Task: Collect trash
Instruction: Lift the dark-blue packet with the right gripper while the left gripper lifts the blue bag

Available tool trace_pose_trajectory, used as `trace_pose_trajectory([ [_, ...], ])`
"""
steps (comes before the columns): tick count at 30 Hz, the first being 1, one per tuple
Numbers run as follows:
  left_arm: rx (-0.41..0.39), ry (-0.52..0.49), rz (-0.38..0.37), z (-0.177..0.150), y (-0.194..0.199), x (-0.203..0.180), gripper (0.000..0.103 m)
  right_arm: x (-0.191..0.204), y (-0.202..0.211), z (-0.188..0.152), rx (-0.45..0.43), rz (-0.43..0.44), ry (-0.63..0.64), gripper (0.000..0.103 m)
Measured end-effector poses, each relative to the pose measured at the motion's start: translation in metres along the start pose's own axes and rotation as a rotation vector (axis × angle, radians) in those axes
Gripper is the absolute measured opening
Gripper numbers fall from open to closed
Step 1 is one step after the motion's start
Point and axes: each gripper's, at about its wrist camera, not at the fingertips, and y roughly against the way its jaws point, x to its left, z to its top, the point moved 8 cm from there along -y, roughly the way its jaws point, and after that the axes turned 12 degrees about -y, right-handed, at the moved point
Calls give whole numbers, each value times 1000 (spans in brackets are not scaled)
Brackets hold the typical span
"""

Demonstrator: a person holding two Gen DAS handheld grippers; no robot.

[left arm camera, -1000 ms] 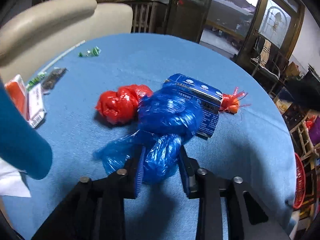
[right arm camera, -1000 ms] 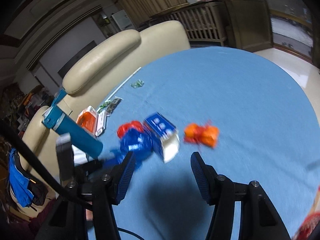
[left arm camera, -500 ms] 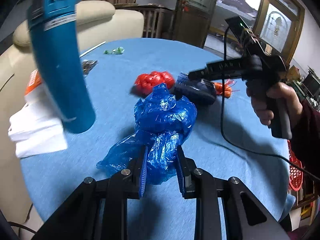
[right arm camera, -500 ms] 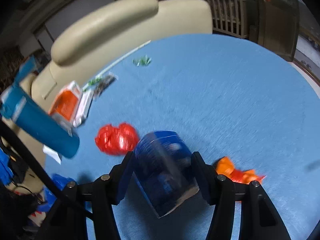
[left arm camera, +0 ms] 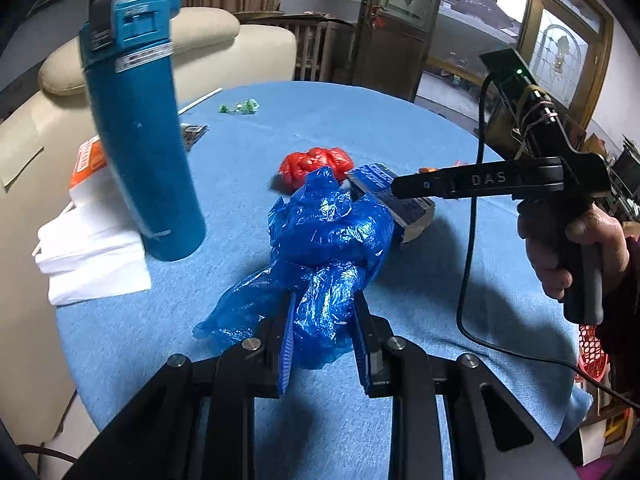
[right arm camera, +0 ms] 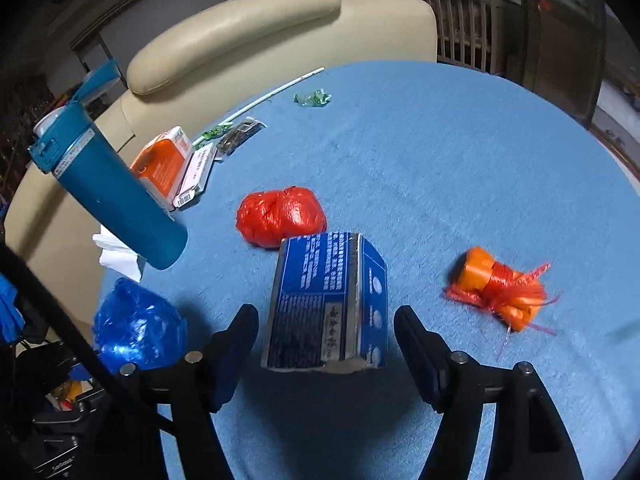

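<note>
Here, the left gripper [left arm camera: 323,332] is clamping its jaws on the lower end of a crumpled blue plastic bag [left arm camera: 328,240], whose bulk is bulging out ahead of the fingertips over the blue tablecloth [left arm camera: 420,128]. Off to that gripper's left a tall teal bottle [left arm camera: 140,152] is standing on a stack of white paper [left arm camera: 92,256]. Ahead of it, beyond the bag, a red bag wad [left arm camera: 316,162] is lying just beside a blue carton [left arm camera: 400,200]. To its right, a person's hand [left arm camera: 576,248] is holding the right gripper's handle, and one black finger is reaching over that carton.

The right gripper [right arm camera: 324,336] is standing with its jaws apart, having just been opening, and the blue carton [right arm camera: 328,300] is sitting between the fingers with a gap showing on each side. Left of it the blue bag [right arm camera: 136,324] and the teal bottle [right arm camera: 116,196] are showing; straight ahead lies the red wad [right arm camera: 280,216]; to the right an orange bundle [right arm camera: 500,288] with frayed strands is lying apart from the carton.
</note>
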Motion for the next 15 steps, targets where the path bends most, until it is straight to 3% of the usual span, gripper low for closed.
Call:
trace_pose_trajectory([
  [8, -7, 3, 23, 4, 16, 2, 28, 3, -36, -4, 25, -94, -20, 73],
  [9, -9, 0, 23, 4, 18, 0, 28, 1, -38, -5, 28, -95, -31, 70],
  [11, -12, -5, 21, 5, 21, -4, 28, -2, -34, -4, -5, -94, -43, 60],
  [15, -20, -17, 4, 8, 26, -14, 28, -18, -4, -10, -37, -44, -112, 60],
])
